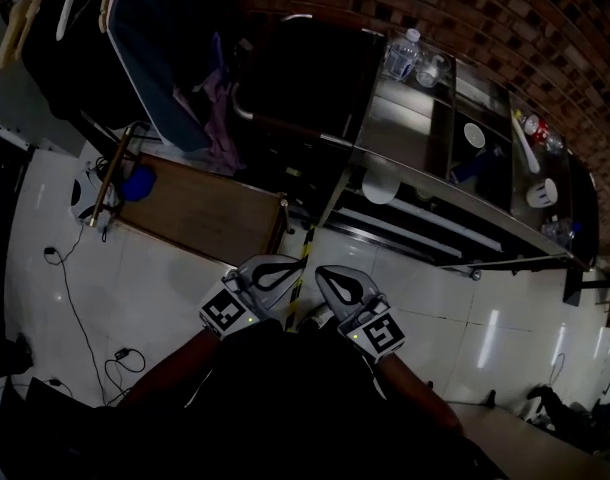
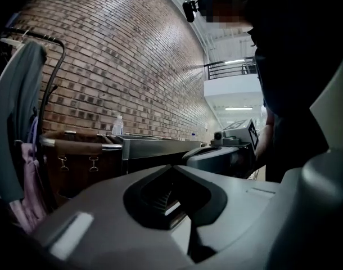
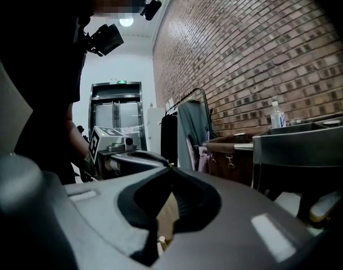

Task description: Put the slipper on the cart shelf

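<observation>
Low in the middle of the head view, your left gripper [image 1: 280, 268] and right gripper [image 1: 330, 278] sit just beside each other over the white floor [image 1: 165, 298], tips pointing toward the top of the frame. Each gripper's own view shows its jaws closed together with nothing between them.

Your cart [image 1: 405, 128] is the steel one running from upper centre toward the right edge, against the brick wall [image 1: 465, 8]. At its near corner, on the lower shelf, lies a pale rounded thing that looks like the slipper [image 1: 379, 188]; the dim picture leaves that unsure. It is apart from both grippers.

On the cart's top stands a water bottle [image 1: 402, 53]. Left of the cart you have a brown box [image 1: 200, 208], and behind it, in the upper left, clothes [image 1: 175, 58] hang on a rack.
</observation>
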A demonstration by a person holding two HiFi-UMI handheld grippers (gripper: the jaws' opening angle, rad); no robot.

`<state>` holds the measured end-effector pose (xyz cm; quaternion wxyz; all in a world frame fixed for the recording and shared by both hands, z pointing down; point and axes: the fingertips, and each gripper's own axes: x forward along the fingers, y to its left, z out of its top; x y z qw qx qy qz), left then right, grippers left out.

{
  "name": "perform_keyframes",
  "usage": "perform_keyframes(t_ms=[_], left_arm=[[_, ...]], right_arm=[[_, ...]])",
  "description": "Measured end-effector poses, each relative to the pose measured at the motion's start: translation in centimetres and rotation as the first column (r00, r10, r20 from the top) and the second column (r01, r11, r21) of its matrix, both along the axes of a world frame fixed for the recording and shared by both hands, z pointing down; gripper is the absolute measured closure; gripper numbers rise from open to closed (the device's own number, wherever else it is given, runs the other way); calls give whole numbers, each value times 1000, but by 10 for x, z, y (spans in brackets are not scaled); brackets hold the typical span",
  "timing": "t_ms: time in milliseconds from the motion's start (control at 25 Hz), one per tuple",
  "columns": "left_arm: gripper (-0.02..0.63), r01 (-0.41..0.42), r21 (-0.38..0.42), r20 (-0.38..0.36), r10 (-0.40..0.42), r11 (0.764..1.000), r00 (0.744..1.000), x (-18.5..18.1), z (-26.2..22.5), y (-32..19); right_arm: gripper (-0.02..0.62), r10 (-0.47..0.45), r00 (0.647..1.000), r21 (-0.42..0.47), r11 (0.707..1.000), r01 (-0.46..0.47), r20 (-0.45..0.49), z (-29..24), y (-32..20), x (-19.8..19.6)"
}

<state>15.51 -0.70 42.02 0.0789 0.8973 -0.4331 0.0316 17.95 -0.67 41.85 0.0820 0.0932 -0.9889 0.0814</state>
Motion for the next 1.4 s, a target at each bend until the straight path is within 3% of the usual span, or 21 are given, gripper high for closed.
perform_keyframes(t_ms=[400, 640, 840, 1160, 1400], left_arm=[[603, -99, 17, -28, 99, 995, 995, -118, 6, 37], [603, -159, 18, -48, 160, 987, 986, -164, 7, 63], [603, -168, 34, -47, 170, 985, 984, -182, -2, 80], [603, -148, 53, -23, 150, 987, 988, -182, -7, 99], [603, -81, -9, -13, 81, 997, 997, -179, -3, 105]], right_arm=[[595, 132, 991, -52, 990, -133, -26, 9, 39, -114], [594, 162, 986, -43, 986, -163, -25, 12, 69, -173], [594, 173, 984, -16, 985, -174, -36, 3, 85, -192], [594, 169, 985, -34, 985, -170, -36, 3, 92, -190], [594, 109, 994, -43, 993, -109, -1, 2, 100, -190]])
